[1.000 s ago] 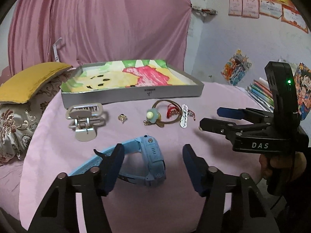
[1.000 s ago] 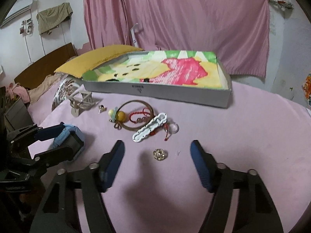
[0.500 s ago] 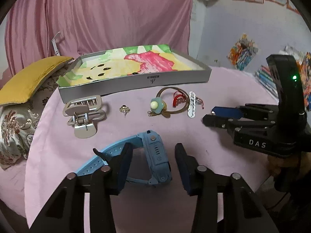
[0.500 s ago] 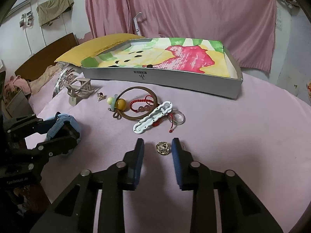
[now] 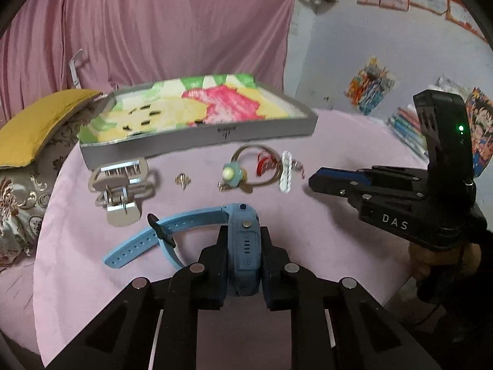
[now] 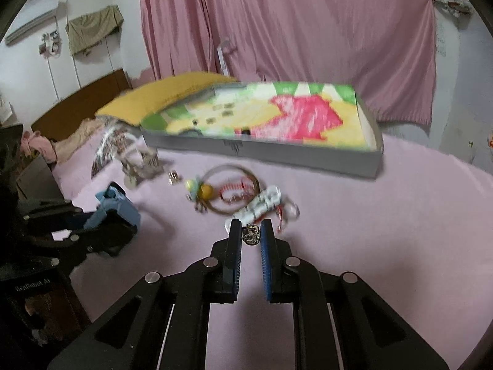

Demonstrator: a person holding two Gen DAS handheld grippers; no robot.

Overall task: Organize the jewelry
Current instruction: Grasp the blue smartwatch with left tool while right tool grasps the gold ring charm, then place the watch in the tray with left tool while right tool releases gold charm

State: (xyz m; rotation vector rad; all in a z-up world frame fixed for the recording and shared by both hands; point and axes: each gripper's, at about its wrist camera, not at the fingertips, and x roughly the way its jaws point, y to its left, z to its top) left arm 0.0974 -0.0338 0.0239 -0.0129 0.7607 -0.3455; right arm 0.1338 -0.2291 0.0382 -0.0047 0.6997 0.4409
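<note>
Jewelry lies mostly loose on the pink counter (image 5: 323, 246), in front of the tray (image 5: 197, 145), whose patterned floor looks bare (nothing sorted yet, I judge). Left hand-held gripper (image 5: 243, 265) is clamped on the blue watch (image 5: 243, 240); right hand-held gripper (image 6: 251, 237) has pinched the small gold ring (image 6: 250, 235) between its pads. Both picks seem made, neither delivered. Left to do: the hair claw (image 5: 120, 185), stud (image 5: 182, 180), bangle (image 5: 255, 166), red beads (image 5: 265, 162) and white clip (image 5: 286, 171)

tray (image 5: 197, 146) behind hair clip (image 5: 120, 185), earring (image 5: 182, 180), bracelets (image 5: 262, 166), watch (image 5: 243, 240) nearest
</note>
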